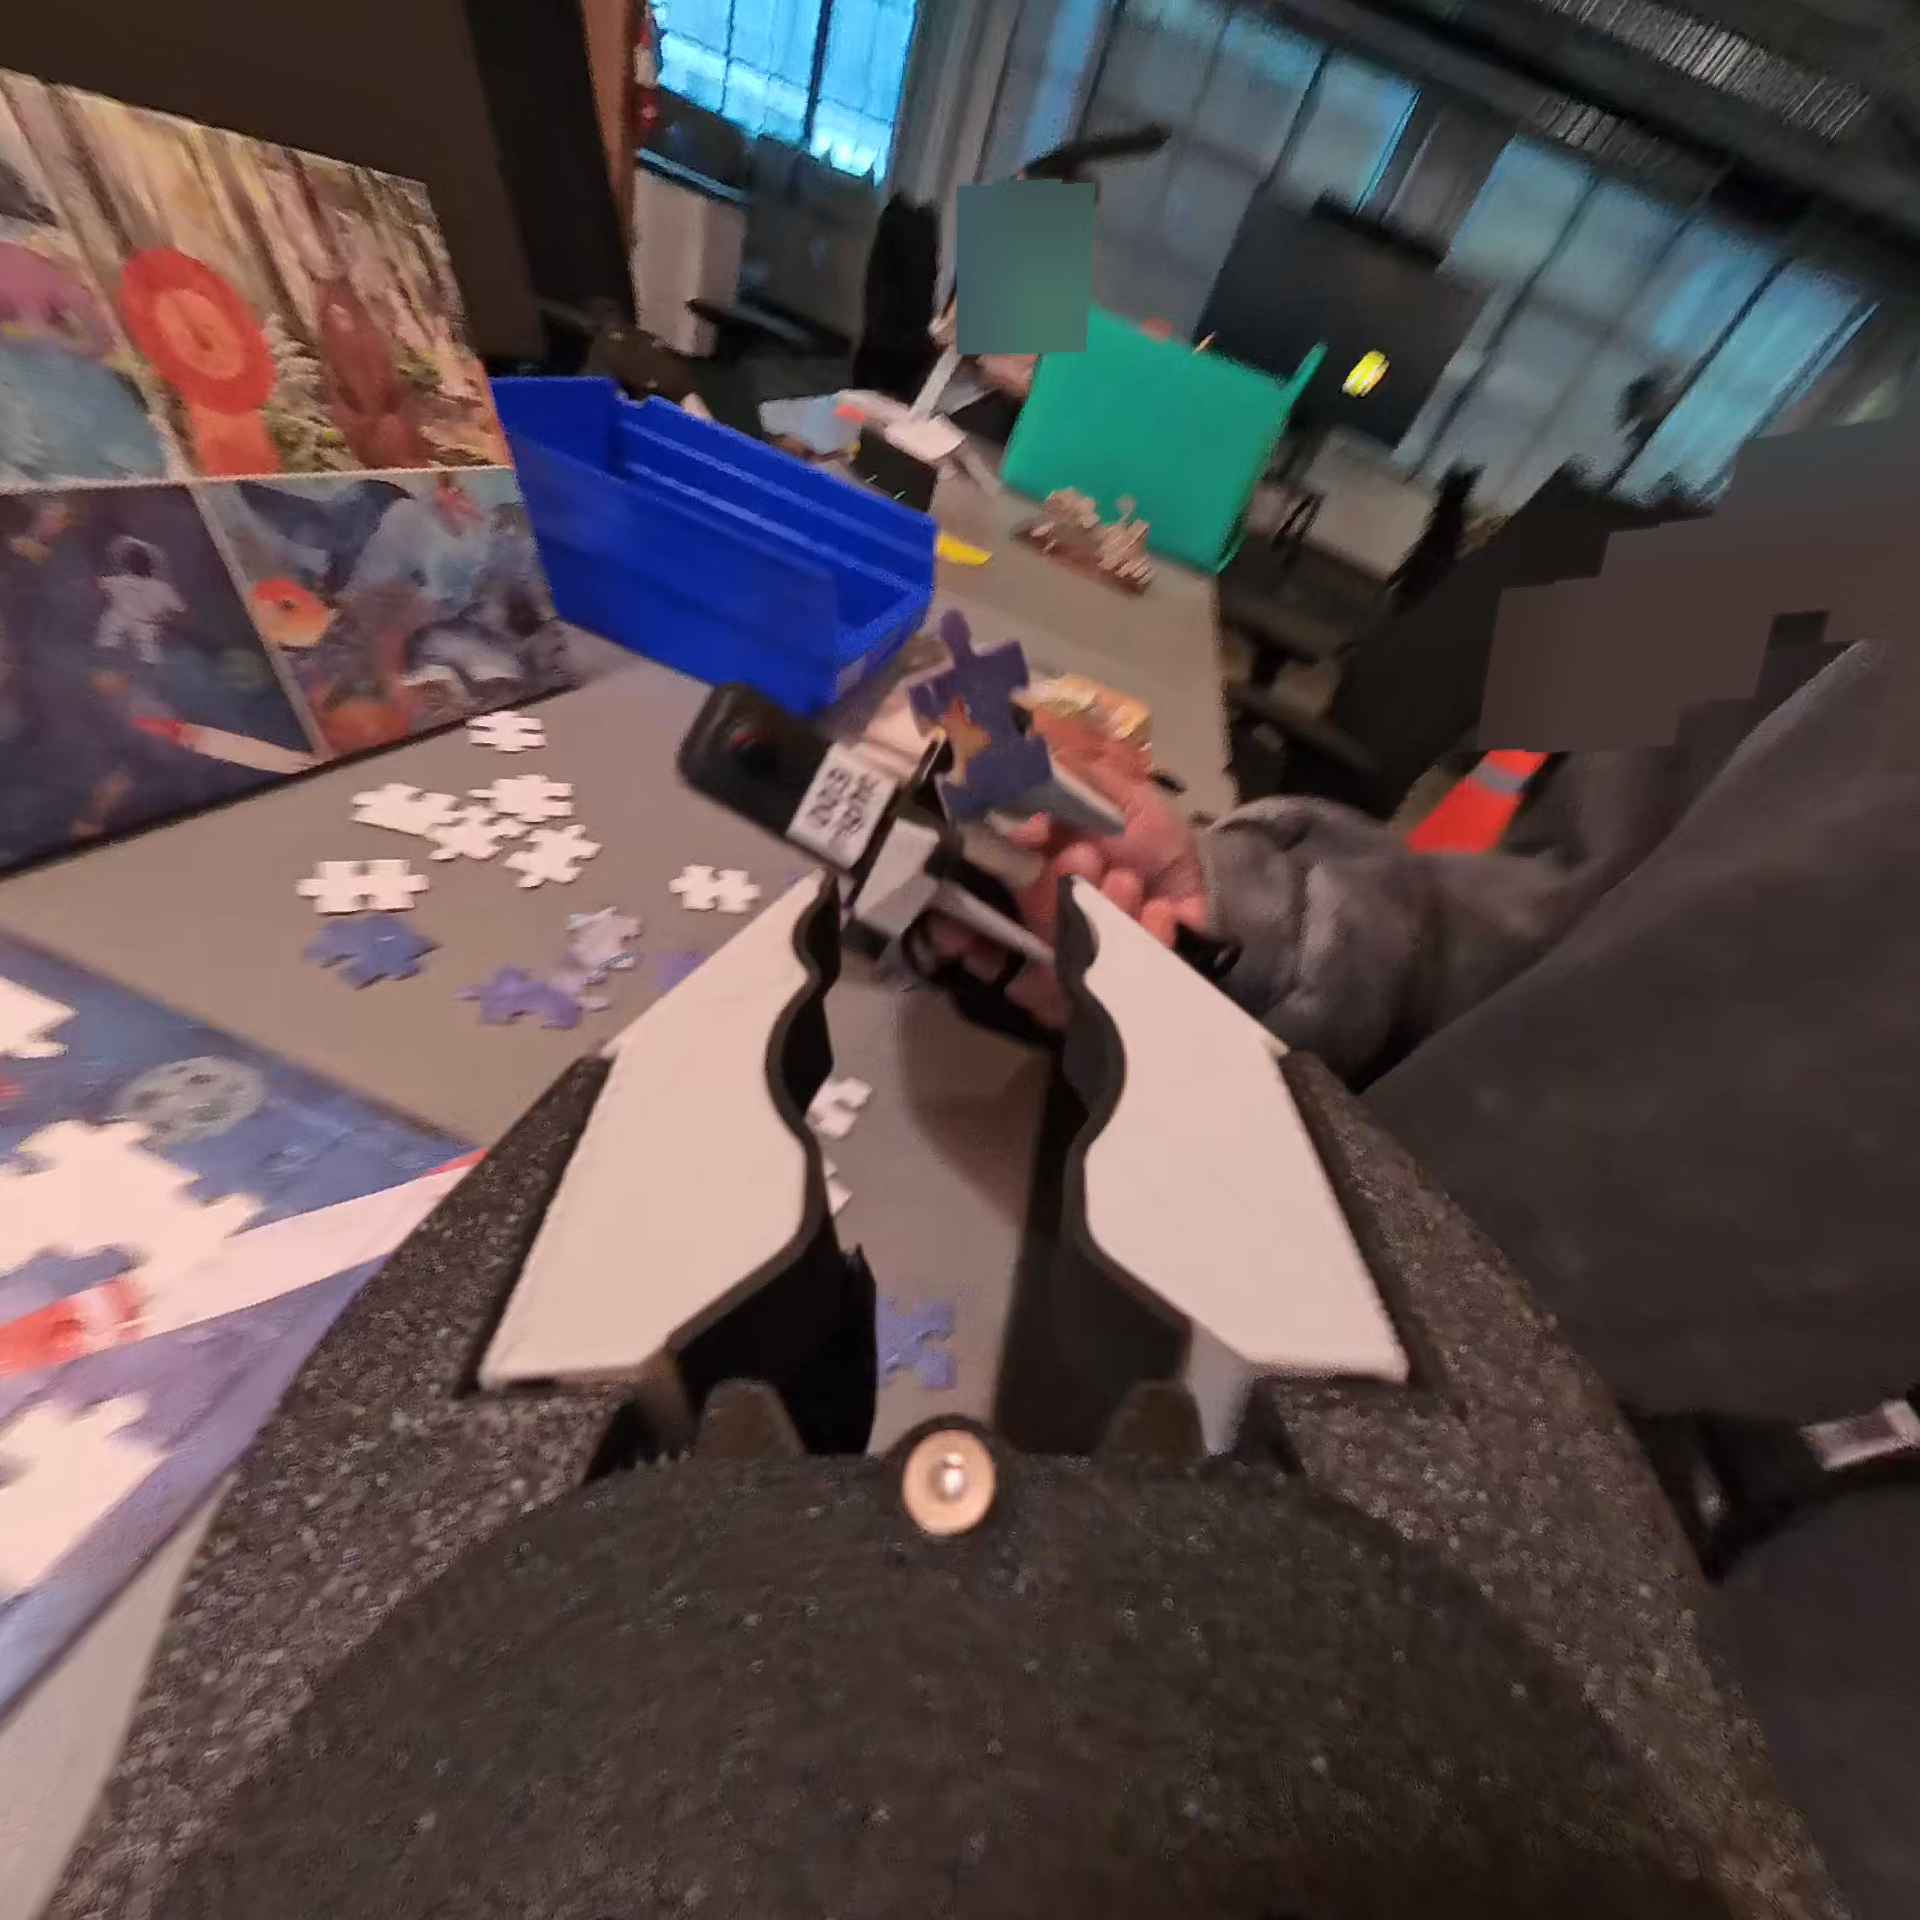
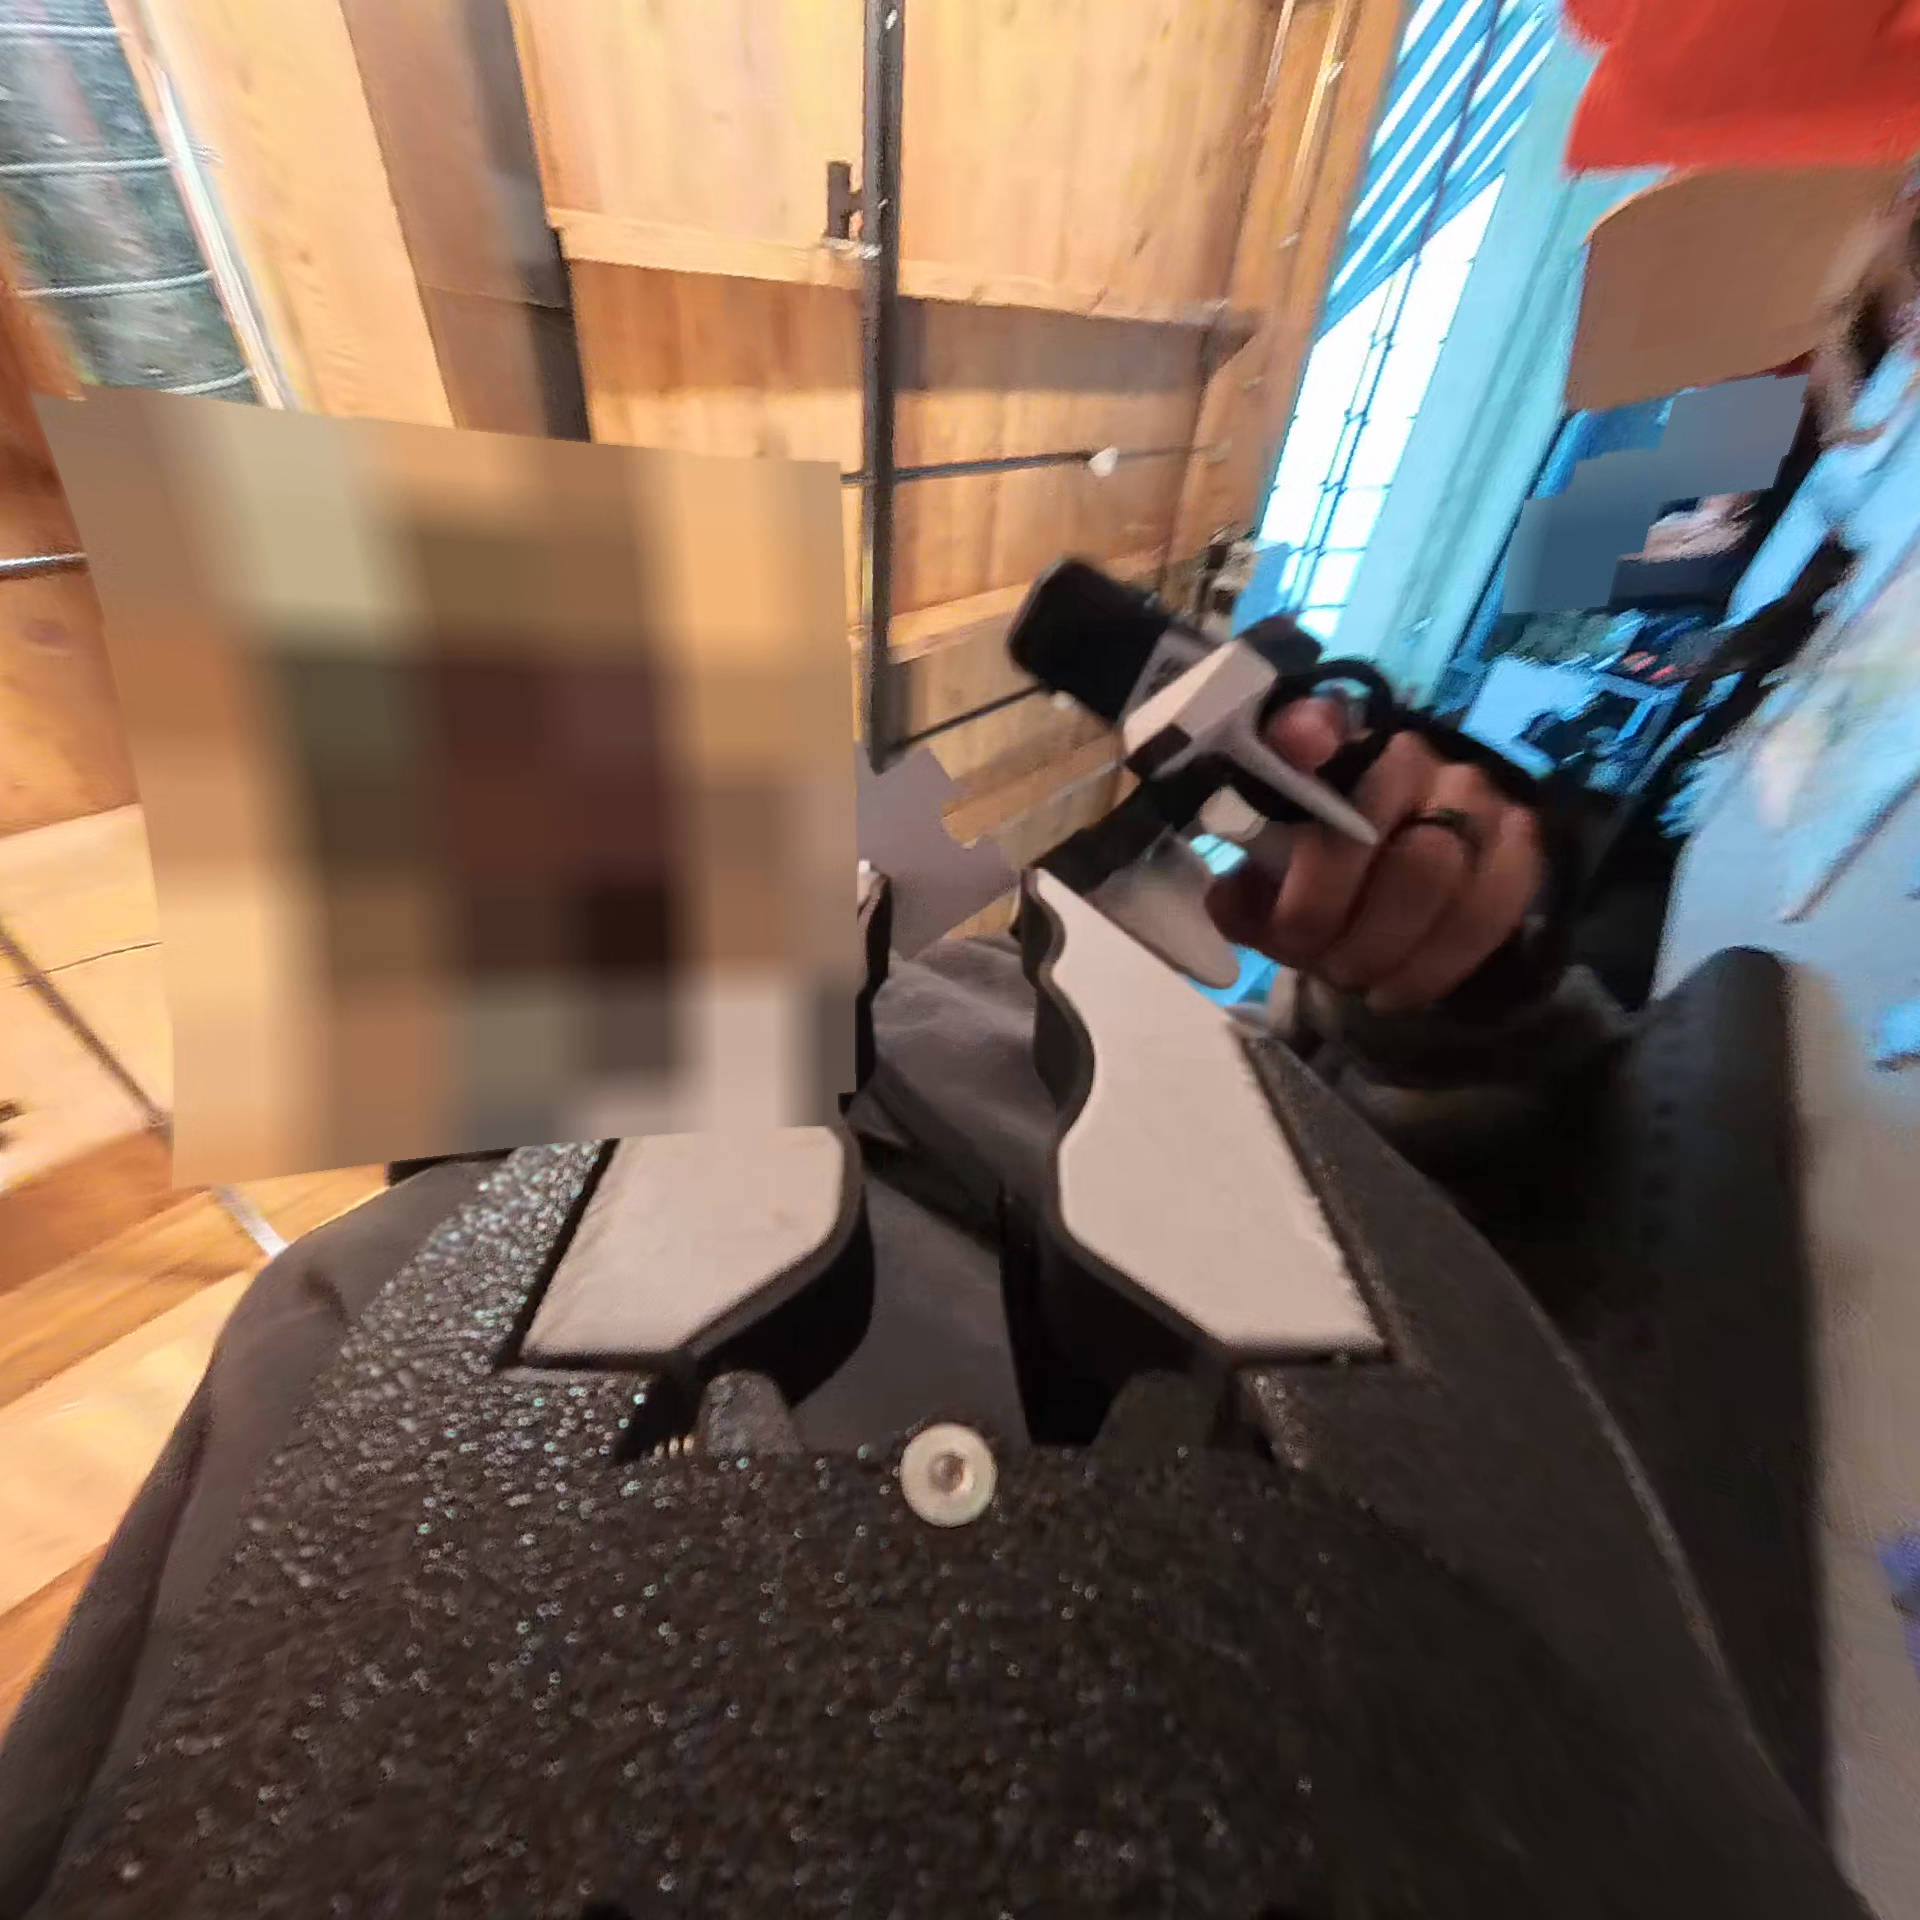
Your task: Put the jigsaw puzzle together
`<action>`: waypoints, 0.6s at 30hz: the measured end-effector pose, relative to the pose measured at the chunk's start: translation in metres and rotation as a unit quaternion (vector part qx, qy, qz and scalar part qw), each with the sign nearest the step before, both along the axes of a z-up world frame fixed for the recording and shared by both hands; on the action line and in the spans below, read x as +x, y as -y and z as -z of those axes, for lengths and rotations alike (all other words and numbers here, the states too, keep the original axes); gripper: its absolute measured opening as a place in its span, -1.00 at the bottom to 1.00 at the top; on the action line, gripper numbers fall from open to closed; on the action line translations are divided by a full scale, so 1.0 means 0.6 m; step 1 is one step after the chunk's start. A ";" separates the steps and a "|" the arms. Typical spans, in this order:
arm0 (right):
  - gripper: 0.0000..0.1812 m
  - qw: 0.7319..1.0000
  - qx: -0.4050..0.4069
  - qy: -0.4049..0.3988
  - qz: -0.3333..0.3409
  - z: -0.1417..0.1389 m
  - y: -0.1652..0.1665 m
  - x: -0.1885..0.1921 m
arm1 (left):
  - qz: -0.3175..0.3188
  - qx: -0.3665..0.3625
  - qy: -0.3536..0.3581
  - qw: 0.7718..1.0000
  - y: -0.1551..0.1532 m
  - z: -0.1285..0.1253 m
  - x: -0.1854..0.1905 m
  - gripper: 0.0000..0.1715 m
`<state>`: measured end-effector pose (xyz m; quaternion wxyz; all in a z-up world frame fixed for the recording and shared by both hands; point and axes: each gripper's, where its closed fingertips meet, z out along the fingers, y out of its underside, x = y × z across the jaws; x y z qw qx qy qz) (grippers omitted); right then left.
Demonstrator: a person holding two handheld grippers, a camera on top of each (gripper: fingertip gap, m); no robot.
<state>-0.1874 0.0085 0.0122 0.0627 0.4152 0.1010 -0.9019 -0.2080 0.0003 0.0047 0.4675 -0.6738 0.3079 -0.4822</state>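
Left gripper [image 1: 945,914] gapes empty; right gripper [image 2: 940,904] apparently pinches a blue piece [image 1: 977,743] — loose pieces [image 1: 468,831], blue bin [image 1: 717,540] beyond.

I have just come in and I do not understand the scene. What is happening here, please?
A person is assembling a jigsaw puzzle with two handheld grippers. The right gripper holds a dark blue puzzle piece up in the air. The left gripper is open and empty. The partly finished puzzle lies on the grey table, with gaps left and loose pieces scattered beyond it.
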 end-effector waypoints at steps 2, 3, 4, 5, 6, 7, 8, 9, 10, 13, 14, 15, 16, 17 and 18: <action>-0.75 0.998 -0.020 -0.034 -0.042 -0.015 0.019 -0.010 | 0.017 -0.048 0.055 0.997 -0.004 -0.007 0.004 -0.52; -0.73 0.996 -0.031 -0.045 -0.064 -0.019 0.027 -0.015 | 0.024 -0.061 0.080 0.995 -0.003 -0.011 0.004 -0.52; -0.73 0.995 -0.038 -0.050 -0.080 -0.019 0.034 -0.022 | 0.039 -0.069 0.104 0.991 0.003 -0.017 0.006 -0.52; -0.73 0.994 -0.041 -0.052 -0.090 -0.018 0.040 -0.028 | 0.056 -0.076 0.122 0.988 0.010 -0.021 0.007 -0.52; -0.70 0.993 -0.043 -0.054 -0.097 -0.017 0.045 -0.034 | 0.068 -0.083 0.134 0.985 0.015 -0.024 0.008 -0.52; -0.72 0.992 -0.046 -0.055 -0.105 -0.015 0.049 -0.039 | 0.079 -0.086 0.145 0.982 0.020 -0.027 0.008 -0.52; -0.72 0.991 -0.051 -0.058 -0.111 -0.014 0.052 -0.043 | 0.088 -0.089 0.155 0.980 0.024 -0.031 0.008 -0.52; -0.74 0.990 -0.056 -0.062 -0.118 -0.013 0.055 -0.047 | 0.096 -0.092 0.163 0.978 0.027 -0.034 0.007 -0.55; -0.74 0.989 -0.057 -0.063 -0.124 -0.012 0.059 -0.050 | 0.103 -0.095 0.170 0.975 0.031 -0.036 0.005 -0.68; -0.74 0.989 -0.062 -0.057 -0.122 -0.007 0.057 -0.056 | 0.102 -0.108 0.192 0.970 0.033 -0.041 -0.010 -0.96; -0.73 0.991 -0.060 -0.049 -0.111 -0.002 0.051 -0.058 | 0.083 -0.112 0.184 0.973 0.028 -0.033 -0.016 -0.99; -0.72 0.994 -0.056 -0.026 -0.093 0.008 0.043 -0.065 | 0.060 -0.117 0.172 0.976 0.021 -0.022 -0.024 -0.99; -0.70 0.997 -0.045 0.012 -0.068 0.025 0.034 -0.074 | 0.043 -0.127 0.167 0.977 0.017 -0.014 -0.035 -0.99; -0.69 0.997 -0.031 0.049 -0.042 0.040 0.025 -0.080 | 0.032 -0.142 0.172 0.974 0.014 -0.009 -0.049 -0.99; -0.68 0.996 -0.015 0.087 -0.017 0.055 0.017 -0.083 | 0.018 -0.163 0.183 0.969 0.009 -0.005 -0.067 -0.99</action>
